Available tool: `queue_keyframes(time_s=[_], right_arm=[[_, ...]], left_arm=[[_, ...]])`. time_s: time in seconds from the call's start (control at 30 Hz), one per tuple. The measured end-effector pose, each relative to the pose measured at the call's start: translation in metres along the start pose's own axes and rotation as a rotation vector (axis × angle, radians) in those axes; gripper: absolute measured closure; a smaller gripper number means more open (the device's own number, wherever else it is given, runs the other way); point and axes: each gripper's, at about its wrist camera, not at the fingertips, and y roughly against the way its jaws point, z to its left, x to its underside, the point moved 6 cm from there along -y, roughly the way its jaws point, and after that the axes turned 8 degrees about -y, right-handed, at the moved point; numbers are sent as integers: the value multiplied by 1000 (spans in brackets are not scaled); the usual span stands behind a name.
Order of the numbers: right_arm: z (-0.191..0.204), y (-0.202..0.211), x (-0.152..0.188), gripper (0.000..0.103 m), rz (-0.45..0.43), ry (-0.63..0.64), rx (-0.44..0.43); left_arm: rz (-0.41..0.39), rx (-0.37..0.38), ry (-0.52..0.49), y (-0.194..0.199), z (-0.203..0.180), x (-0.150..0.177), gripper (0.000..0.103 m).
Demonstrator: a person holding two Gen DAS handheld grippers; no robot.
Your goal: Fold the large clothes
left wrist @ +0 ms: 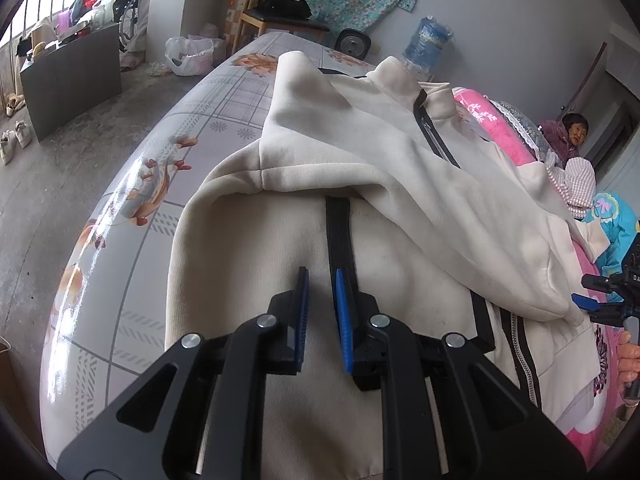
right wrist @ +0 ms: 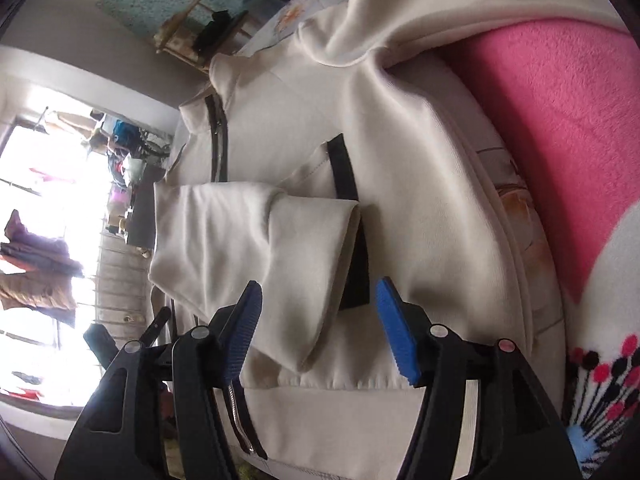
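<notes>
A cream zip-up jacket with black trim lies spread on the bed. One sleeve is folded across its front. My left gripper hovers over the jacket's lower body beside a black strip; its blue pads stand a narrow gap apart with nothing pinched. In the right wrist view, my right gripper is open, and the folded sleeve's cuff lies just below and ahead of its fingers without touching the pads. The right gripper also shows at the left wrist view's right edge.
A pink fleece blanket lies along the jacket's far side. A person sits beyond the bed. A blue water bottle, a wooden chair and a white bag stand past the bed's end. Concrete floor lies left of the bed.
</notes>
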Motion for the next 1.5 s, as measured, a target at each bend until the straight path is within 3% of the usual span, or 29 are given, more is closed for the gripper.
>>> queue_keyframes(time_s=[0.13,0.2,0.3,0.37,0.7,0.73,0.77,0.93,1.1,1.17,1.23,1.37,1.43,1.5], right_arm=[[6,-15,-4,45,-3,12,21],[10,-16,-4,50,-22,47,71],[15,-17,-5,66,-55,105,171],[20,-17,-4,87,-48,128,166],[20,-32,-6,82,3,74,143],[27,-31,-7,86,-12,101,169],[34,-30,-7,99,-22,126,188],[136,-9,-27,100,-143,340,195],[264,-31,-38,100,-157,539,126],[315,-35,-36,100,-143,587,56],[377,-24,-30,100,-133,627,-75],[491,54,3,100,-218,803,-358],[512,96,9,100,-301,865,-430],[505,119,0,100,-360,879,-441]], left_arm=[[0,-2,-2,0,0,0,89],[1,-1,-2,0,0,0,89],[1,2,0,0,0,0,89],[0,2,1,0,0,0,89],[-9,16,15,2,4,-1,89],[-10,18,17,2,4,-1,89],[-11,20,18,2,4,-1,89],[-43,0,54,6,12,-1,89],[-62,-32,136,8,28,-1,89],[-71,-53,152,10,31,-1,89],[-77,-67,155,10,32,0,89],[-75,-124,154,11,35,-3,88],[-83,-146,156,13,36,-4,88],[-77,-159,160,12,38,-7,88]])
